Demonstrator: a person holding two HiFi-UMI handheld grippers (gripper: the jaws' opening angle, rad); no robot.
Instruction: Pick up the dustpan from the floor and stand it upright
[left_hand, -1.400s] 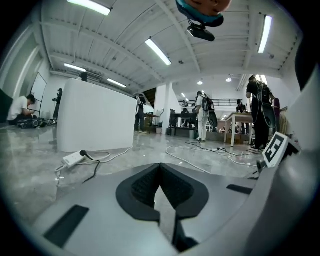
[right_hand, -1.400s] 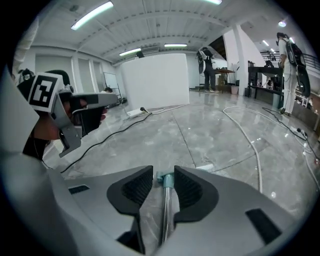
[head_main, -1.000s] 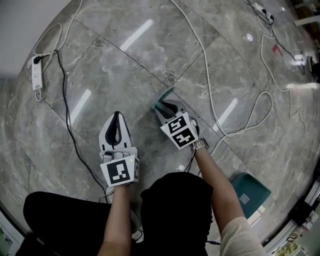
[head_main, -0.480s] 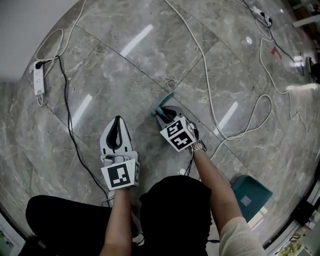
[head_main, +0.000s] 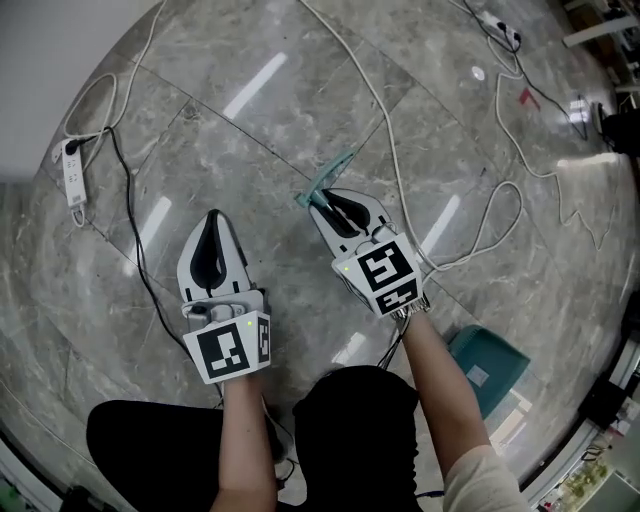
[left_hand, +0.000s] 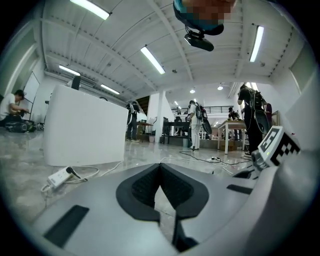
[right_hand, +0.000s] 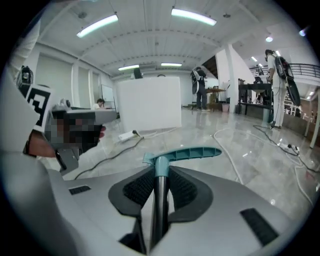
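1. The dustpan handle (head_main: 328, 178) is a teal crossbar on top of a dark pole (right_hand: 159, 200). In the head view the crossbar pokes out just beyond the tips of my right hand-held gripper (head_main: 335, 200), above the grey marble floor (head_main: 250, 150).
2. In the right gripper view the pole runs up between the two jaws. The ribbed pads press on it from both sides just under the crossbar. These jaws have just been closing, with the pole between them, and they now grip it.
3. The teal pan of the dustpan (head_main: 495, 365) lies low at my right, beside my forearm. The stretch of pole leading to it is hidden under my gripper and arm. I cannot tell whether the pan rests on the floor.
4. My left hand-held gripper (head_main: 212, 215) hangs to the left of the right one, well apart from the handle. Its jaw tips are together and nothing is between them.
5. A white cable (head_main: 400, 190) snakes over the tiles just right of the handle.
6. A black cable (head_main: 140, 260) trails down the floor at my left from a white power strip (head_main: 73, 165) at the far left.
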